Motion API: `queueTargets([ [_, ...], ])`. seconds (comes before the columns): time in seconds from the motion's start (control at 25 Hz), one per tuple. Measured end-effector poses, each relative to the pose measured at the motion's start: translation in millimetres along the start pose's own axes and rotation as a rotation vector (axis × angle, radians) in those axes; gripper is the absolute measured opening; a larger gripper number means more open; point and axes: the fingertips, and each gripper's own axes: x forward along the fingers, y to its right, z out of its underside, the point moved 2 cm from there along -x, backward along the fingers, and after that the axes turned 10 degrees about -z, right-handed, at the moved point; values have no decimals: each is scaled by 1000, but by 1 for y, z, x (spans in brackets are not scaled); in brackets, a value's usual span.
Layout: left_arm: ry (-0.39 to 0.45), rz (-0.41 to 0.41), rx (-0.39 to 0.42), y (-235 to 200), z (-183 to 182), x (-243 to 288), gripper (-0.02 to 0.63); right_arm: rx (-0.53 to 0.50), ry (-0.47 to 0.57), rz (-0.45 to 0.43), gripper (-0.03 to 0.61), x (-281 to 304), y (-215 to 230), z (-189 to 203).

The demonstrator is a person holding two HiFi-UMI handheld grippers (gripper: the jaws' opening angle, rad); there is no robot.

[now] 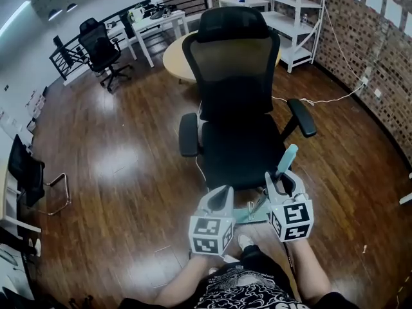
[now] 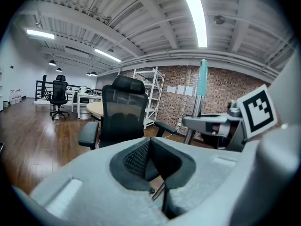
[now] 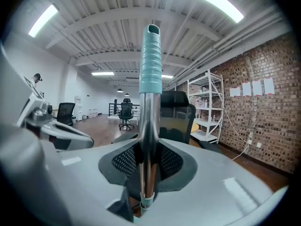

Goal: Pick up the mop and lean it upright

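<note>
The mop has a metal pole [image 3: 146,140] ending in a ribbed teal grip [image 3: 150,60]. My right gripper [image 3: 146,161] is shut on the pole, which stands upright between its pads. In the head view the teal grip [image 1: 288,158] pokes up past my right gripper [image 1: 283,182], close to the front edge of the black office chair [image 1: 235,108]. A teal part of the mop [image 1: 250,214] shows low between the two grippers. My left gripper [image 1: 222,195] hangs beside it to the left, its jaws [image 2: 149,147] closed with nothing in them. The left gripper view shows the mop grip [image 2: 202,79] at the right.
A round wooden table [image 1: 174,56] stands behind the chair. White shelves [image 1: 290,18] line the brick wall at the right, and a cable [image 1: 322,100] trails over the wooden floor there. A second office chair [image 1: 100,47] and white desks [image 1: 158,24] stand at the far left.
</note>
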Motion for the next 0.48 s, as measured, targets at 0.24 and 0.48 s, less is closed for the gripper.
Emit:
queueTargets([
  [0.24,11,15,-6,-3,8,-18,3,-25,82,15,95,-37,-26,-53],
  [0.48,35,24,8,1,9,-23,3,-52,138,13,95,-56,-42,-86],
])
